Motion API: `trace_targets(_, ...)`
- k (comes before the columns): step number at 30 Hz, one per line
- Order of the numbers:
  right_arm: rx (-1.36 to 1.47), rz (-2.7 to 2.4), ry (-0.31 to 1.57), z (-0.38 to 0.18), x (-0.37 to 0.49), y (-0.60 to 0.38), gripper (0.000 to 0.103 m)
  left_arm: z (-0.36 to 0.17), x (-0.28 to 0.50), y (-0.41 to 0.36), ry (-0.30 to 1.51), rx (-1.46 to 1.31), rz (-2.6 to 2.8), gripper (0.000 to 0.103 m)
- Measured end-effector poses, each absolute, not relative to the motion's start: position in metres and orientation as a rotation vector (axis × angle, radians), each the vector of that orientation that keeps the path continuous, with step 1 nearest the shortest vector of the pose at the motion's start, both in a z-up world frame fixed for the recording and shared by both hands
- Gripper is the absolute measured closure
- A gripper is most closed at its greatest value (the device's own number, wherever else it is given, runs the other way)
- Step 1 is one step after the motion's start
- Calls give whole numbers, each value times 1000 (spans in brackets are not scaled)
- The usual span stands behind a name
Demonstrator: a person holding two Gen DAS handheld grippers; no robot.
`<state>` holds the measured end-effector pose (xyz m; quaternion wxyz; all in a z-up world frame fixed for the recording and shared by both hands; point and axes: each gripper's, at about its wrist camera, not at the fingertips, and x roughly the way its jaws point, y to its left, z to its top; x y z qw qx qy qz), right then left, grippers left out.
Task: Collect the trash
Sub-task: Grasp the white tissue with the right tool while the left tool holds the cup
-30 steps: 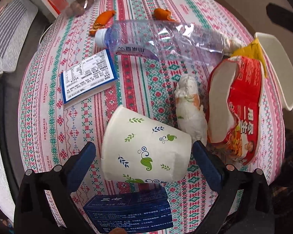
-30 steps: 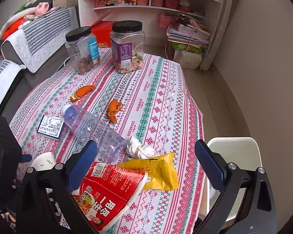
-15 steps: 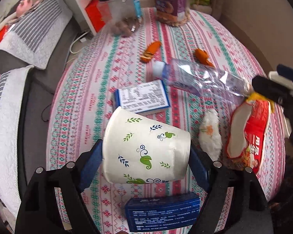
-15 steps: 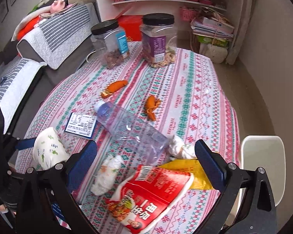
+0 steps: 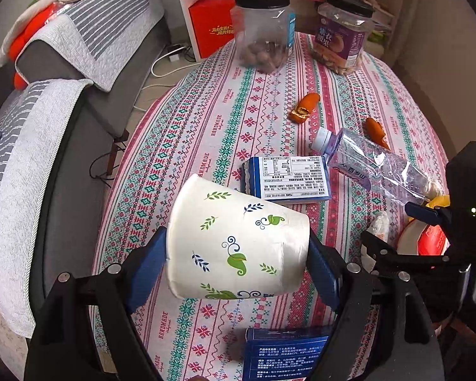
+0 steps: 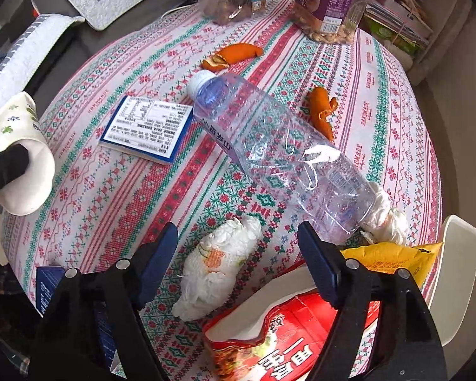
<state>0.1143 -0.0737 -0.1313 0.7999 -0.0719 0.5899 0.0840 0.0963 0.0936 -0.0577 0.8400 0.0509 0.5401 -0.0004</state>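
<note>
Right wrist view alone shows the right gripper [image 6: 238,254] closing around crumpled tissue [image 6: 217,270]; left gripper [image 5: 238,263] pinches the paper cup [image 5: 234,241].

The right gripper [image 6: 238,254] points steeply down at a round surface [image 6: 142,197] covered in a red, green and white patterned cloth. Its blue-padded jaws are closing, with a crumpled white tissue [image 6: 219,266] lying on the cloth between them, not yet touched. Just ahead, a clear plastic bottle [image 6: 279,152] lies on its side. Beneath the gripper's right finger sit a red snack bag [image 6: 285,349] and a yellow wrapper [image 6: 393,257]. Ahead and left lies a blue-edged box [image 6: 146,127]. Two orange peels [image 6: 234,55] lie further ahead, with two jars [image 6: 330,3] beyond. At far left, the other gripper [image 6: 3,165] holds a leaf-printed paper cup [image 6: 22,155].
</note>
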Motion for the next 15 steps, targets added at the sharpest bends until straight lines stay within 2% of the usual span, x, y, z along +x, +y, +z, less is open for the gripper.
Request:
trace_targets(5,-251,186,1253,-138,108,-56,27,-57,97,94,1142,96,-4,23)
trace_targets(6,-288,200,1249,-140,106,-50,30,-57,96,95,1141,97,-5,23)
trace_targets(8,-371,204,1225,-138,101,-40,42,-58,96,95,1144,96,-4,23)
trace_targets(10,-398,229,1204,-132,99,-38,72,-60,96,96,1148,93,-2,23)
trace_targets(15,-359,283,1227,-124,103,-42,74,-62,96,97,1151,83,-1,23)
